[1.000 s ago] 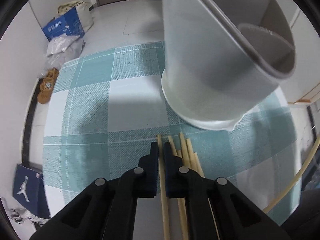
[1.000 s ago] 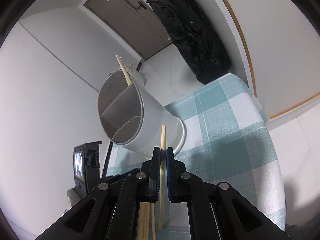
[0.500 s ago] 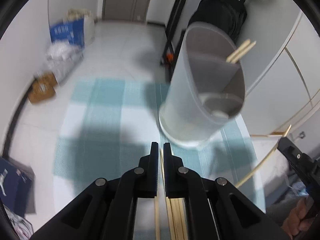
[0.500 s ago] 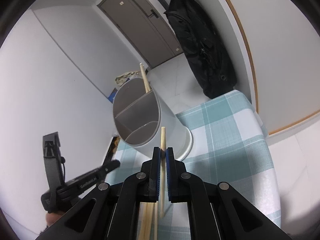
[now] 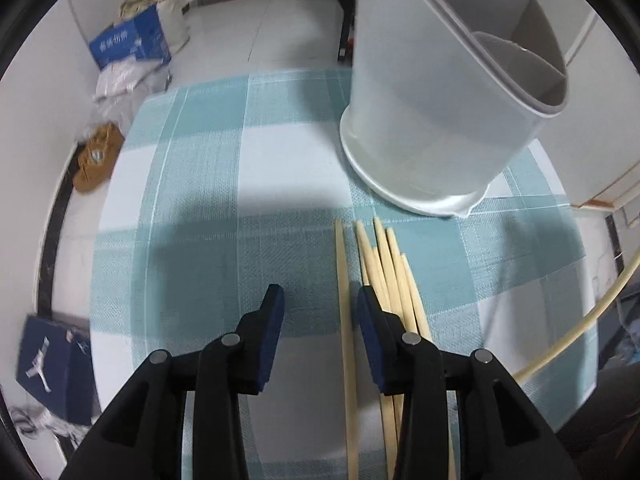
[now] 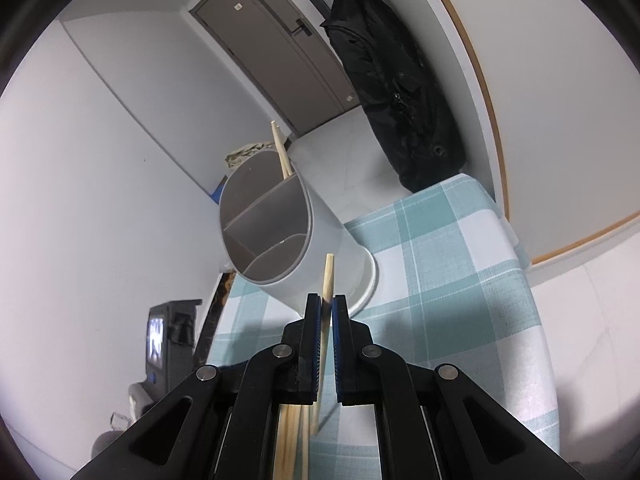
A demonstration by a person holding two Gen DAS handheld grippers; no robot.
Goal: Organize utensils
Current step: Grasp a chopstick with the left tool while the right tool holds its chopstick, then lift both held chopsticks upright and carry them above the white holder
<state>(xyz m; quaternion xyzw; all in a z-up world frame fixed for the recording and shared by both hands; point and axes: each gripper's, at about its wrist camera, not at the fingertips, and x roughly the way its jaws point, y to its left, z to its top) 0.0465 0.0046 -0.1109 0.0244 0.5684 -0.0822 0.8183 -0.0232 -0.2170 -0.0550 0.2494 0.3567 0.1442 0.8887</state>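
From the left wrist, the left gripper [image 5: 318,300] had just been opening; its jaws stood spread over one chopstick [image 5: 345,320] lying free on the checked cloth [image 5: 192,200], more chopsticks [image 5: 394,280] beside it, near the holder [image 5: 440,112].

From the right wrist, the right gripper [image 6: 326,308] pinched a single stick [image 6: 328,280] below the holder's rim; a low approach might knock the holder.

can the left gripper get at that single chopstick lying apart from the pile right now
Probably yes. The left gripper is open, having just been opening, and the single chopstick lies between its jaws on the tablecloth, uncovered.
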